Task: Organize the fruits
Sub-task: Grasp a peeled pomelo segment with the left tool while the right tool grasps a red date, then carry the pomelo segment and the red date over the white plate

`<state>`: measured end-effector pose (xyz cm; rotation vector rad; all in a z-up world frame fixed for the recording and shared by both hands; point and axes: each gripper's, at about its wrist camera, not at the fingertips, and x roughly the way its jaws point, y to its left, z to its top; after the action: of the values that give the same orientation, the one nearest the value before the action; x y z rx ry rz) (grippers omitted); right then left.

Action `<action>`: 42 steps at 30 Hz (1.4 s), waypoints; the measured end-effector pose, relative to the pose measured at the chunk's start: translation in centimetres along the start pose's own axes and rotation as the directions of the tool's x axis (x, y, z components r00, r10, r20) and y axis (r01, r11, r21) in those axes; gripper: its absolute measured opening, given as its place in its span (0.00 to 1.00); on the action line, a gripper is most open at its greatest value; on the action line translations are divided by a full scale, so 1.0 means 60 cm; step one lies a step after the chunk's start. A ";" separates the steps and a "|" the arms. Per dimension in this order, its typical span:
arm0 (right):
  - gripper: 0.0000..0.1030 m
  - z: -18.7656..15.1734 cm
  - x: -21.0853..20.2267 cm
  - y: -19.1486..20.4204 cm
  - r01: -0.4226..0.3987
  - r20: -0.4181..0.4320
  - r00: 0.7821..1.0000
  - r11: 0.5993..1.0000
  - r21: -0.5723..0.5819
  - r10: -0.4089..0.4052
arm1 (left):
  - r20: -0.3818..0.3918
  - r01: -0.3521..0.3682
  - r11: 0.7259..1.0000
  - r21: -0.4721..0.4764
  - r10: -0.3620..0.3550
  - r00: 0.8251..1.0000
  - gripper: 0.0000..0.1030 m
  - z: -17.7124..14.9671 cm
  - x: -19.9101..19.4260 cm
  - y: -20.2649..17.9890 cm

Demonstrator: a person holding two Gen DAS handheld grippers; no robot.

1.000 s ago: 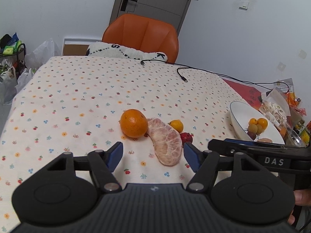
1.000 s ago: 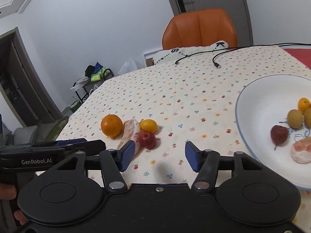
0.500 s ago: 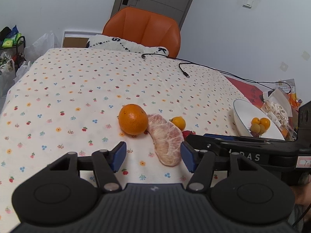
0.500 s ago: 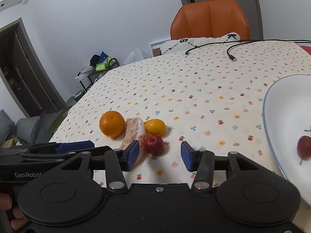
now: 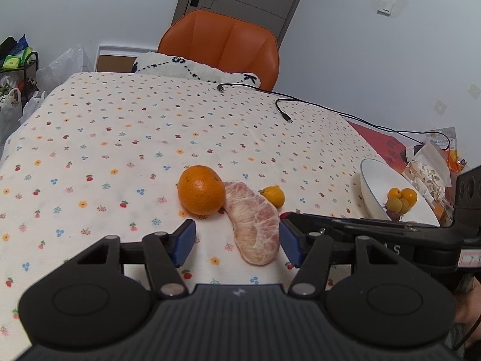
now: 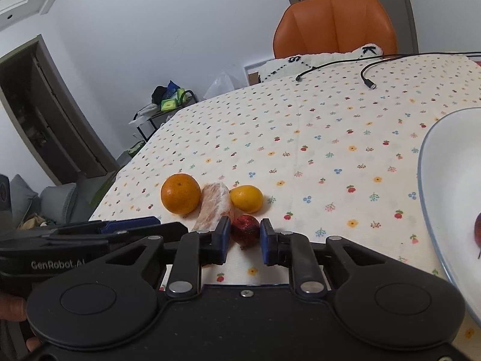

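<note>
Both wrist cameras sit low and near the table, facing the orange chair (image 5: 219, 42), sharing the orange (image 6: 180, 193) from opposite sides.

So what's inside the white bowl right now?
In the white bowl, the left wrist view shows two small orange fruits and two yellowish ones. The right gripper hides the nearer contents.

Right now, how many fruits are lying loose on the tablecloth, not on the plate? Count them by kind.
Large orange: 1
Peeled citrus segment: 1
Small yellow-orange citrus: 1
Dark red fruit: 1
Total: 4
</note>
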<state>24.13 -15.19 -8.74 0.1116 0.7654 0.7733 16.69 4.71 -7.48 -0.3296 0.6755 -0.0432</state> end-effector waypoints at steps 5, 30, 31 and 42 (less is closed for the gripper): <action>0.19 -0.002 -0.015 -0.005 0.011 0.017 1.000 1.000 0.001 -0.011 | -0.003 0.006 1.000 0.012 -0.006 1.000 0.59 0.002 0.005 -0.013; 0.19 -0.015 -0.095 -0.037 0.061 0.102 0.993 0.997 0.036 -0.064 | -0.023 -0.069 0.995 0.079 0.071 0.997 0.35 -0.008 0.035 -0.066; 0.19 -0.015 -0.098 -0.038 0.062 0.106 0.992 0.997 0.037 -0.065 | -0.020 -0.066 0.994 0.082 0.068 0.997 0.35 -0.009 0.032 -0.068; 0.19 -0.017 -0.138 -0.048 0.076 0.157 0.984 0.996 0.053 -0.083 | 0.060 -0.062 0.996 0.070 0.057 0.997 0.35 0.012 -0.019 -0.076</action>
<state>21.33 -22.98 -5.68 0.1821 0.6325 0.6619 16.56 0.77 -4.83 -0.2408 0.6248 -0.0010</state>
